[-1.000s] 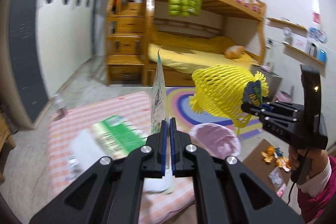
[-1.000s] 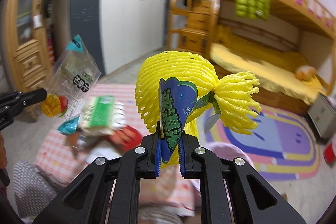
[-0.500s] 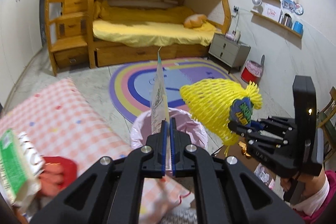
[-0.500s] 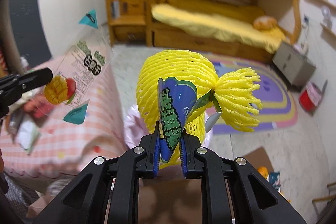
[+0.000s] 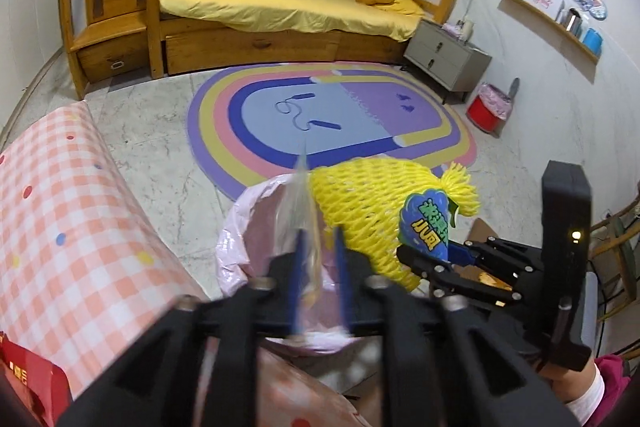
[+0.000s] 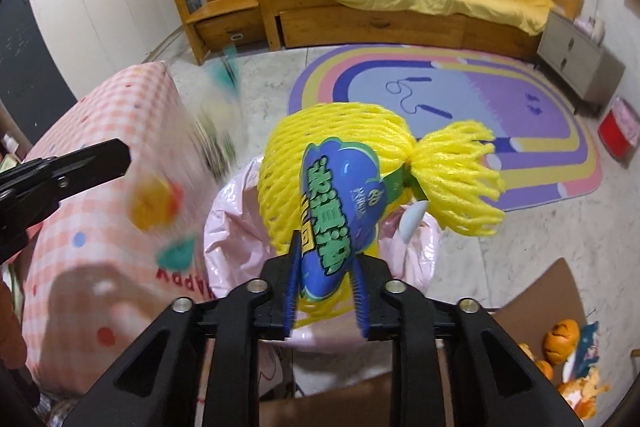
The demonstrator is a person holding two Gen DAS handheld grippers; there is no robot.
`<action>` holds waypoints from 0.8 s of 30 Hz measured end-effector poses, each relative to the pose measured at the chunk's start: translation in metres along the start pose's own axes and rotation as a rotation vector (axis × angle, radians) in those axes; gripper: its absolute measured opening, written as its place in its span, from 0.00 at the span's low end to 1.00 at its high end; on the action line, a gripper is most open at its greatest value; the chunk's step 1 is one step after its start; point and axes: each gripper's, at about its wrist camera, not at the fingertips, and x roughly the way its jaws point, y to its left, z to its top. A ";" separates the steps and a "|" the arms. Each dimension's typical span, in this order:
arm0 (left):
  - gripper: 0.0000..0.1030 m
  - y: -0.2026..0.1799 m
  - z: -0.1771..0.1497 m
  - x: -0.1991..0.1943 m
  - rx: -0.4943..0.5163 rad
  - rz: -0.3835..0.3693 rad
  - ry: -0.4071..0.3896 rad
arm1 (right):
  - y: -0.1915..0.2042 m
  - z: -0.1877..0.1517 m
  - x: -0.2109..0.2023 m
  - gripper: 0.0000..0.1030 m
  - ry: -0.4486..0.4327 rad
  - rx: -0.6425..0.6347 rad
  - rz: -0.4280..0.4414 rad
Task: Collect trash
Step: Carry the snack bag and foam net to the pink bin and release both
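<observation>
Both grippers have dropped from pointing across the room to hanging over the pink-lined bin (image 5: 240,223). The left gripper (image 5: 318,259), clamped a second ago, is opening — the clear snack wrapper (image 5: 298,203) sits loose and blurred between its pads. The right gripper (image 6: 325,281) is opening too — the yellow foam net (image 6: 360,163) lies between its jaws.

— Showing bright yellow on the foam net (image 6: 348,155), blue with green lettering on its label (image 6: 340,223).
— Glowing pale pink on the bag (image 6: 236,219); running pink-and-white check with coloured dots across the cloth (image 5: 60,219); banding purple, blue, yellow on the rug (image 5: 332,115).
</observation>
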 end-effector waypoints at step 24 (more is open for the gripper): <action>0.61 0.022 -0.073 -0.194 -0.085 0.294 -0.147 | 0.056 -0.030 -0.148 0.52 -0.209 -0.007 0.087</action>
